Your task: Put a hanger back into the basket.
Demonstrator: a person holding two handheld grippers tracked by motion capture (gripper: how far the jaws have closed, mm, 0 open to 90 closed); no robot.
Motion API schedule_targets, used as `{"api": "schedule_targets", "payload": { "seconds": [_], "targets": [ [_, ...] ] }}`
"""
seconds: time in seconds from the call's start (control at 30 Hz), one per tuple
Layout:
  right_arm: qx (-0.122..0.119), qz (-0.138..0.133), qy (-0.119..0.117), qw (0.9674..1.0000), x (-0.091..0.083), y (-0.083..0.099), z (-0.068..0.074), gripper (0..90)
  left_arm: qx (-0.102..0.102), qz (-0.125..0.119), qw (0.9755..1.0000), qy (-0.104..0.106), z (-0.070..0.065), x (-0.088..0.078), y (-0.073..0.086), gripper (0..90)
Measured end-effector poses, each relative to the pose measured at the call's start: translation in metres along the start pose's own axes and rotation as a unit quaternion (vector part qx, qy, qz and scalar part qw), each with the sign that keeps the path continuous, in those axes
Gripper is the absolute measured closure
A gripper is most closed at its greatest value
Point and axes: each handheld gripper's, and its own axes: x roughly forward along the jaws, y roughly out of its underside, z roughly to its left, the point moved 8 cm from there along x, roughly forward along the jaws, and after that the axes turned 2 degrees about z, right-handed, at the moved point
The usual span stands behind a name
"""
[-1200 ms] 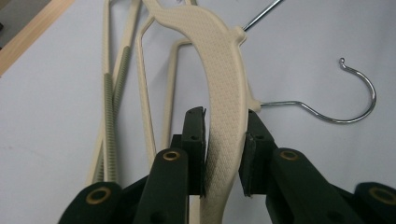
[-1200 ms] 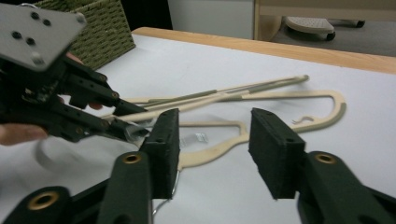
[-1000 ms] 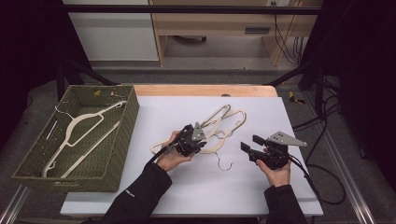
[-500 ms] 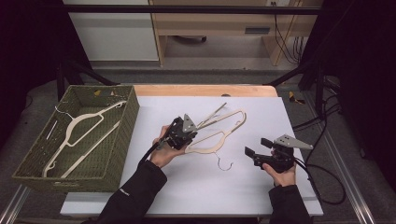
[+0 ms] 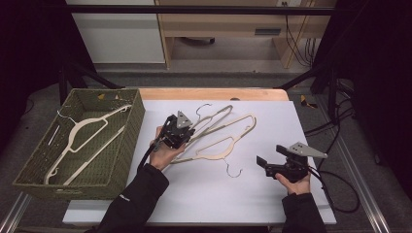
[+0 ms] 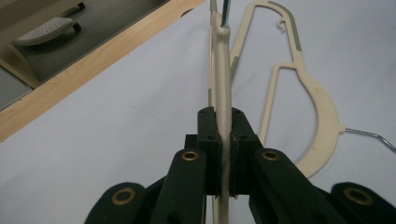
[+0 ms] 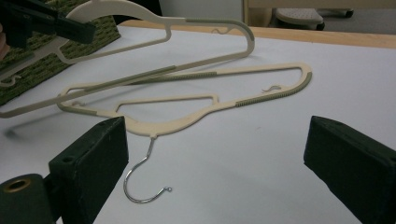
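Observation:
My left gripper [image 5: 188, 133] is shut on the edge of a cream hanger [image 5: 219, 116] and holds it tilted above the white table. In the left gripper view the pads [image 6: 209, 140] pinch the thin cream hanger [image 6: 220, 70] edge-on. A second cream hanger [image 5: 228, 141] with a metal hook [image 7: 145, 179] lies flat on the table beneath it. My right gripper [image 5: 263, 162] hovers low at the front right. Its jaws have just been opening, and my right gripper [image 7: 217, 154] stands wide with nothing between the pads. The hook lies just beyond them.
A green woven basket [image 5: 132, 127] stands at the left end of the table with another cream hanger [image 5: 82, 133] inside. The wooden table edge [image 5: 214, 93] runs along the back. Cables trail off the right side.
My left hand has lifted its hanger up and toward the left, off the other hanger. The right gripper's jaws have spread wider while that hand stayed about where it was.

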Motion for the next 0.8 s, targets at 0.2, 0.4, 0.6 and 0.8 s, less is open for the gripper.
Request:
{"api": "schedule_targets", "payload": {
  "seconds": [0.2, 0.4, 0.6, 0.8],
  "targets": [
    [-0.007, -0.005, 0.003, 1.0, -0.004, -0.001, 0.0, 4.7, -0.023, -0.03, 0.9992, 0.014, 0.001, -0.017, -0.005, 86.0],
    [-0.015, -0.001, -0.008, 0.9999, -0.006, -0.001, 0.001, 2.5, -0.028, -0.047, 0.9983, 0.02, 0.004, -0.038, -0.01, 86.0],
    [-0.022, 0.001, -0.012, 0.9997, -0.006, -0.001, 0.003, 1.3, -0.035, -0.068, 0.9963, 0.039, 0.004, -0.065, -0.02, 86.0],
    [-0.029, -0.001, 0.002, 0.9996, -0.008, -0.002, 0.001, 2.3, -0.016, -0.076, 0.9961, 0.041, 0.002, -0.096, -0.029, 86.0]
  ]
}}
